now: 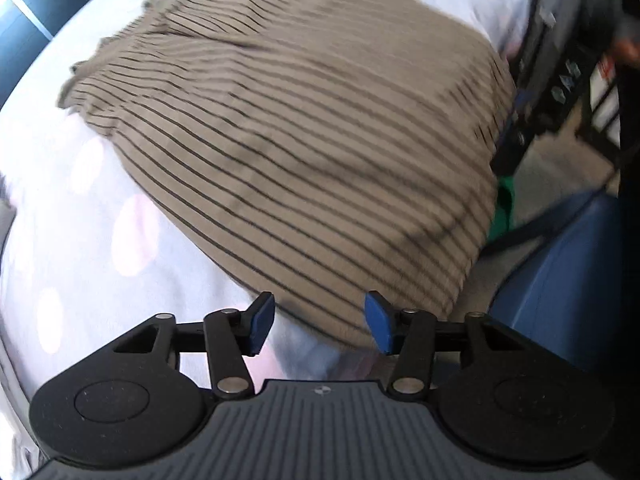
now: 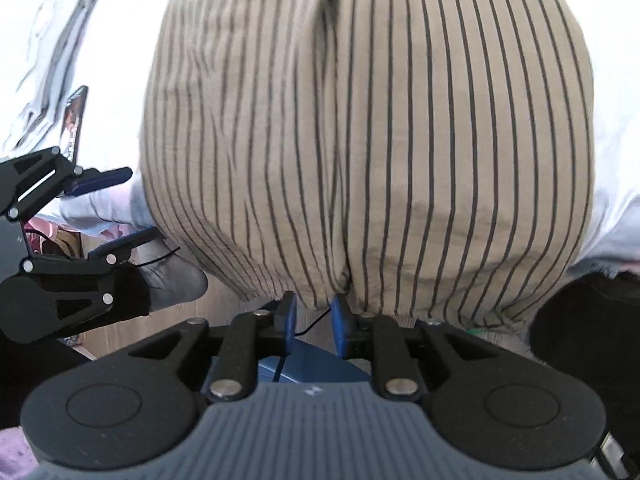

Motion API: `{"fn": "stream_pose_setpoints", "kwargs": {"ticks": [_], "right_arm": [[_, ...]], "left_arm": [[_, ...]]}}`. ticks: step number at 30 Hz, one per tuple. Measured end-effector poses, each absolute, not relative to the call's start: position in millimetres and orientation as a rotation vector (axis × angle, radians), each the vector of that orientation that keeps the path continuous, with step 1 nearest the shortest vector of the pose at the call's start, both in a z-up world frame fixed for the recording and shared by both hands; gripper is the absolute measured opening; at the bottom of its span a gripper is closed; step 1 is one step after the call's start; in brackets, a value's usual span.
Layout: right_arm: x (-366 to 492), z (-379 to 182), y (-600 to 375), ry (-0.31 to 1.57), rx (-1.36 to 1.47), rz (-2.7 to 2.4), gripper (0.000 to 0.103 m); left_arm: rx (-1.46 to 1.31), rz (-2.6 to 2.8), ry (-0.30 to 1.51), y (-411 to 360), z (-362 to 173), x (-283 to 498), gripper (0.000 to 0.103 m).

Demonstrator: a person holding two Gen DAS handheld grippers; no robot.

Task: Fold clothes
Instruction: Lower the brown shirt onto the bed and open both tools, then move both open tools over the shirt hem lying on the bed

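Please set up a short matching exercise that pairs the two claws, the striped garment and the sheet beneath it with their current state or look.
Things:
1. left claw
2. right claw
3. striped garment
4. bed sheet

States:
A. pale, lying under the fabric
B. pads spread wide, nothing between them
C. tan with thin dark lines
D. pads drawn close at the garment's near edge

Pairs: 1-B, 2-D, 3-C, 4-A
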State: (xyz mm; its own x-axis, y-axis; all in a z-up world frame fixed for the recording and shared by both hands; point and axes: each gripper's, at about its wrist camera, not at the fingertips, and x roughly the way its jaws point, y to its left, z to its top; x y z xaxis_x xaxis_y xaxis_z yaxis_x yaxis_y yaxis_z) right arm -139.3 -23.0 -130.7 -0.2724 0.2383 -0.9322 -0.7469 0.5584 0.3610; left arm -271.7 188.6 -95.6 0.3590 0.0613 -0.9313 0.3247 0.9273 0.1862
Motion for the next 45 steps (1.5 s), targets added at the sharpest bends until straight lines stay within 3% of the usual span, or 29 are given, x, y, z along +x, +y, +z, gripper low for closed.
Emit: {"fn": "stream_pose_setpoints", "kwargs": {"ticks": [9,16,34,37,42,45], "right_arm": [[-114.0,-96.1,-4.6,1.302,-0.583,1.05,0.02],[-74.7,-98.9,17.7,1.051,-0.631,0.997,0.021],[45.5,-99.0,165.5,0.941,-0.402,1.132,0.022],[70.8,-97.2,194.8,0.946,-0.338,1.163,0.029],[106.6,-103.5,245.2,0.983,-0.189,1.187,0.03],[123.7,-112.7,267.8,1.039,-0.111,1.186,0.044]], "left_arm": [[0.153,-0.039,1.079,226.5,-59.3,-227.8,0.049],[0.116,0.004,1.076,259.5,-67.1,-172.7,0.048],[-0.097,0.171,0.998,413.4,-74.5,-30.8,0.048],[-0.151,0.173,0.96,439.0,-76.2,-2.7,0.048],[-0.184,0.155,0.947,469.6,-84.3,36.6,0.048],[-0.228,0.149,0.951,485.9,-92.5,53.6,0.048]]}}
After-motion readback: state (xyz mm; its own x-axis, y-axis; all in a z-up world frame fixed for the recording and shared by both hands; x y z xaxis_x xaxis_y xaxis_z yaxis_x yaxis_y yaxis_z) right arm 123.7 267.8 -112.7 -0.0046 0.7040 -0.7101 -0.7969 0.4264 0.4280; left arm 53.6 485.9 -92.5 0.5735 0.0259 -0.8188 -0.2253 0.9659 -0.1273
